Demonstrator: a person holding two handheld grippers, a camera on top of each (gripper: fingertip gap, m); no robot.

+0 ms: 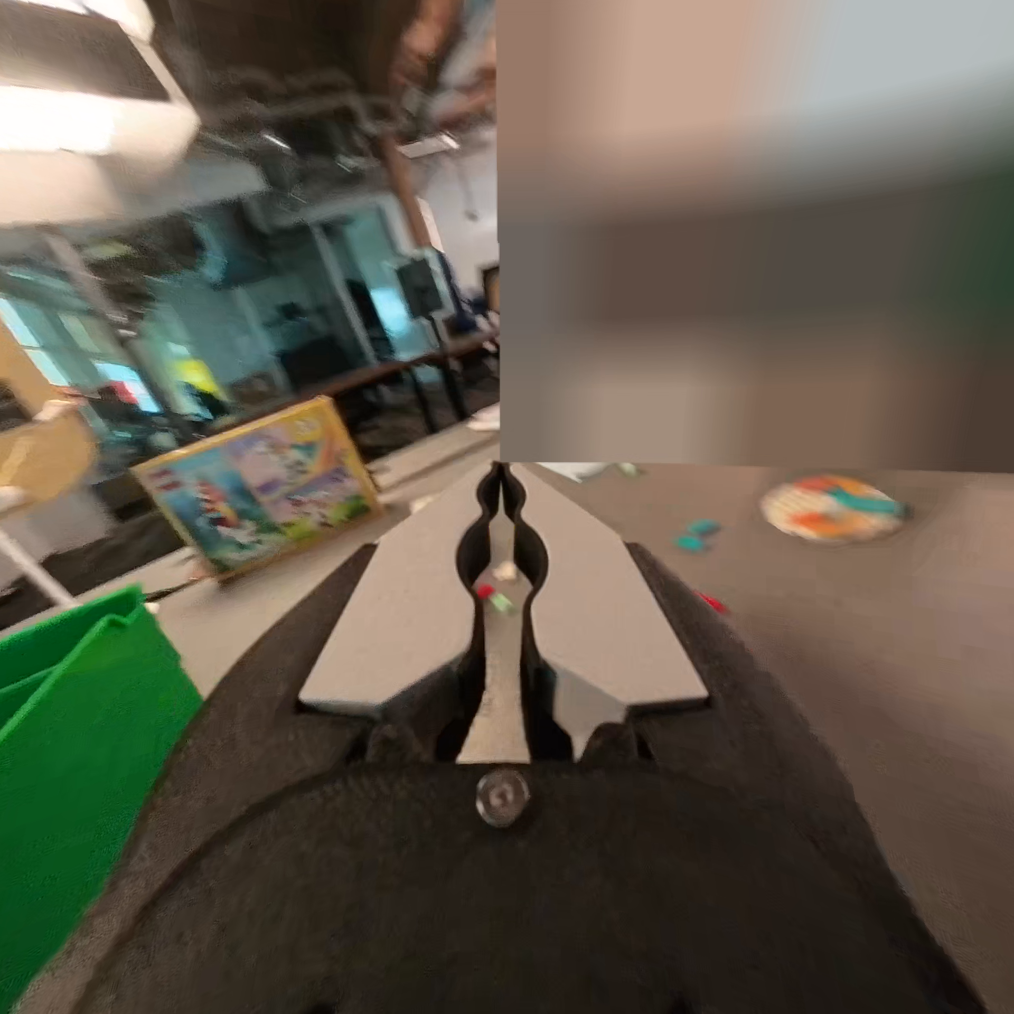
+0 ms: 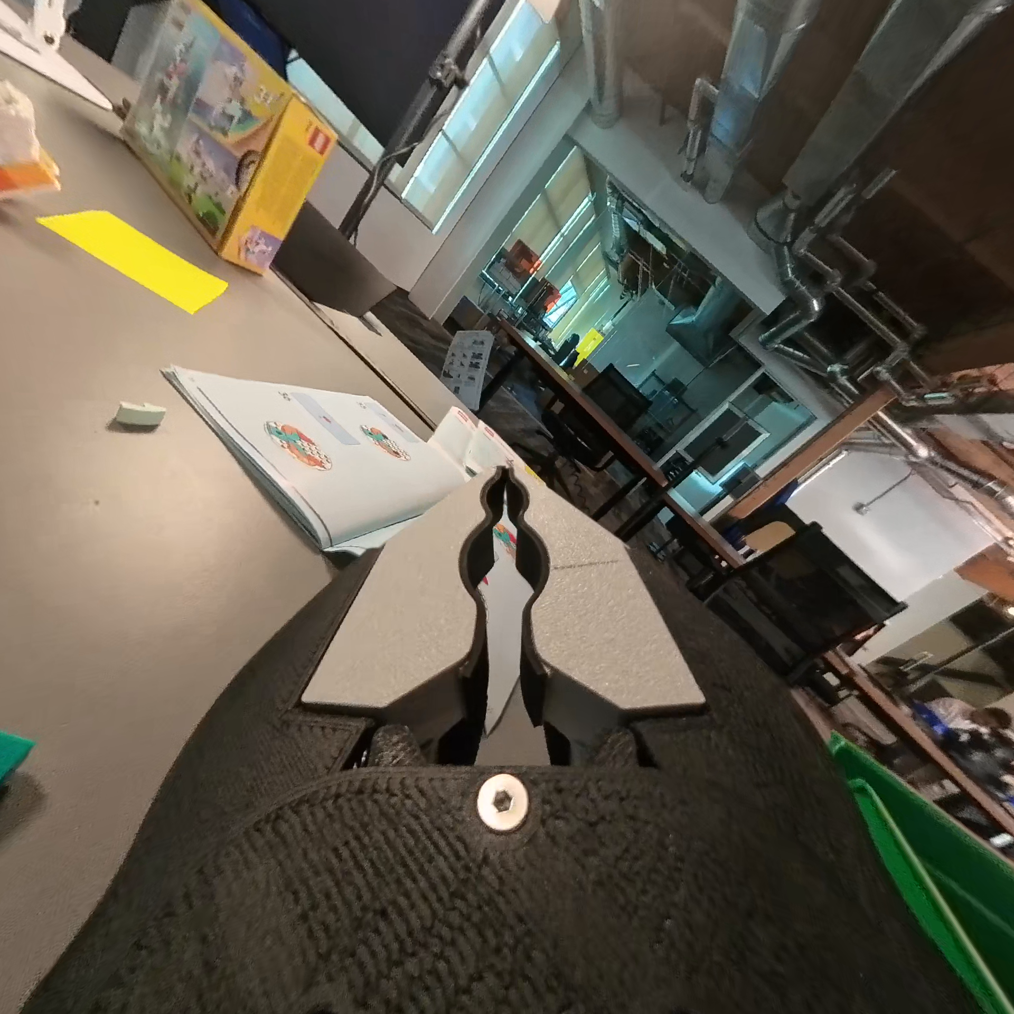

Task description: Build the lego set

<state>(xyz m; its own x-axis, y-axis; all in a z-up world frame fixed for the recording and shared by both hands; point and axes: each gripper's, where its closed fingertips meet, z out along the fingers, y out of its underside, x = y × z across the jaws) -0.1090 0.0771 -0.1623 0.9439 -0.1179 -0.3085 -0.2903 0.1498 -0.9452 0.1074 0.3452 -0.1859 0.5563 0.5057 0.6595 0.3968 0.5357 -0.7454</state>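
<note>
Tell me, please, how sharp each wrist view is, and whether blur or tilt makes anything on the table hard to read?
Left wrist view: motion-blurred throughout; the set box and round build smear, and loose pieces are only colour blobs. A mosaic patch covers the upper right. Right wrist view: sharp but strongly tilted; the instruction booklet and yellow plate read clearly, with wide-angle stretching at the edges.

**Two matching black-and-grey claws**

The left claw (image 1: 502, 472) and right claw (image 2: 505, 474) look alike: a coarse black printed body, two flat grey fingers (image 2: 417, 620) tapering to points with wavy black inner edges, and one silver hex screw (image 2: 502, 803) at the base.
</note>
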